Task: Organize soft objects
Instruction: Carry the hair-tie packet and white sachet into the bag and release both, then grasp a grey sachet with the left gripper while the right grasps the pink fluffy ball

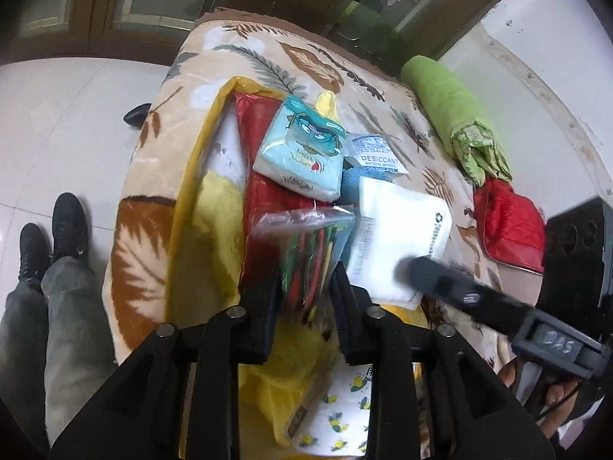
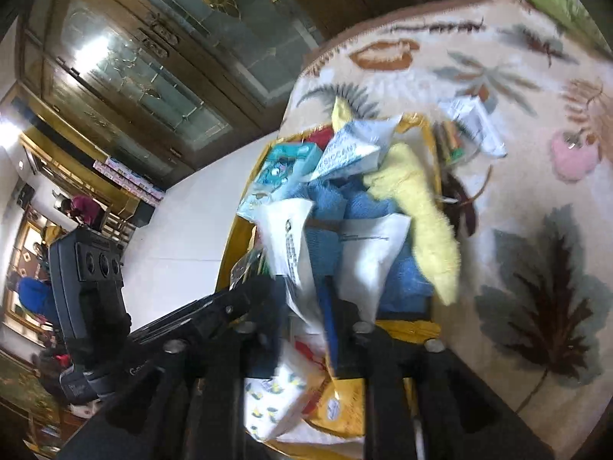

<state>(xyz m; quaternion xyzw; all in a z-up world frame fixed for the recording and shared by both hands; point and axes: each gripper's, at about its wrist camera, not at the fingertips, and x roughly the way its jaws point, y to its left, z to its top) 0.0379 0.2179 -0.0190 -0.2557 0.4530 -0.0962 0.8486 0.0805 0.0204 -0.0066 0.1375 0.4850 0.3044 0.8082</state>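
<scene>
A yellow bag (image 1: 199,145) lies open on a leaf-patterned blanket (image 1: 161,88), piled with soft items. My left gripper (image 1: 302,299) hovers over it, jaws apart, with a blurred clear packet of coloured sticks (image 1: 310,249) loose between the fingers. Beyond it lie a cartoon tissue pack (image 1: 302,149), a desiccant sachet (image 1: 377,157) and a white pouch (image 1: 398,222). My right gripper (image 2: 306,306) is open, a blurred white pouch (image 2: 291,245) hanging between its fingers without being pinched. Blue cloth (image 2: 329,207) and yellow plush (image 2: 421,207) fill the bag (image 2: 406,327).
A rolled green cloth (image 1: 448,111) and a red pouch (image 1: 509,226) lie on the blanket to the right of the bag. A lemon-print tissue pack (image 1: 337,418) sits at the bag's near end. A person's legs and black shoes (image 1: 57,230) stand on the white floor at left.
</scene>
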